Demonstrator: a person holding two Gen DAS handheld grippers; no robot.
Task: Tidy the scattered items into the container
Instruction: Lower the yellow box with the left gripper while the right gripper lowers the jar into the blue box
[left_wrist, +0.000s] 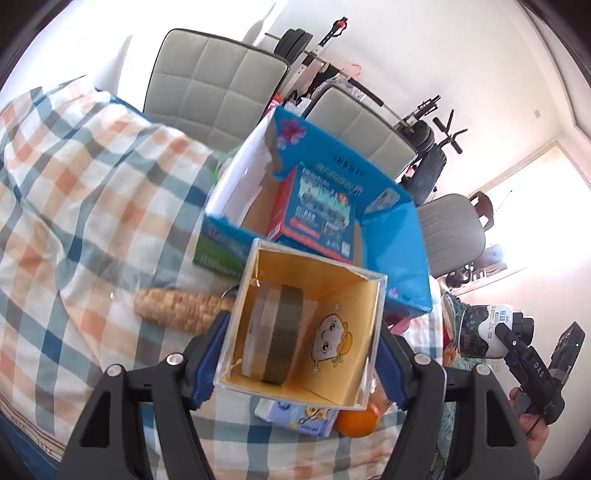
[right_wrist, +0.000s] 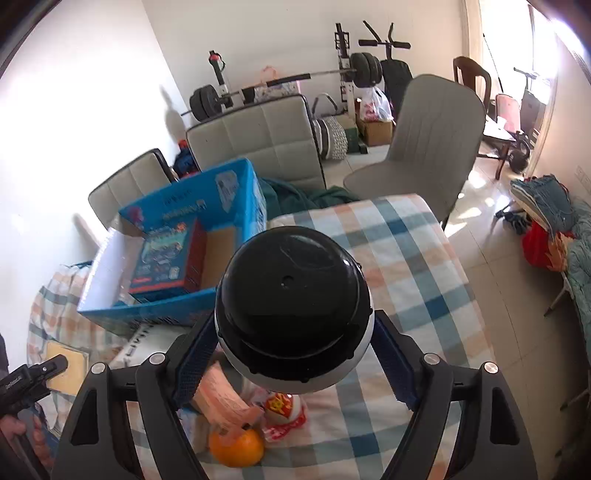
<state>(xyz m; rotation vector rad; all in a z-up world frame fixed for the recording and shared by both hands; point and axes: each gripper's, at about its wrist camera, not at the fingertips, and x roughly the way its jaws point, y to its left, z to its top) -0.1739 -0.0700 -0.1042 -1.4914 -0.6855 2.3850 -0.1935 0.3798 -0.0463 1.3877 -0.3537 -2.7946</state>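
1. Left gripper (left_wrist: 299, 362) pinches the yellow box (left_wrist: 301, 326) by its side walls, lifted at six o'clock of the blue bin (left_wrist: 402, 243). Thin card, so probably light and crushable; a tape roll (left_wrist: 275, 332) sits loose inside.
2. Right gripper (right_wrist: 293, 354) clamps the round jar (right_wrist: 293, 306) across its belly. The jar looks hard, glossy and slippery; the bin (right_wrist: 236, 192) sits at ten o'clock.

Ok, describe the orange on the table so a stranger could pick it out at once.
Start from the big blue cardboard box on the checked tablecloth and come toward the near edge, below the right gripper holding a black-domed container. There the orange lies beside a red-and-white packet and a pink pack. It is the only round, plain orange thing there.
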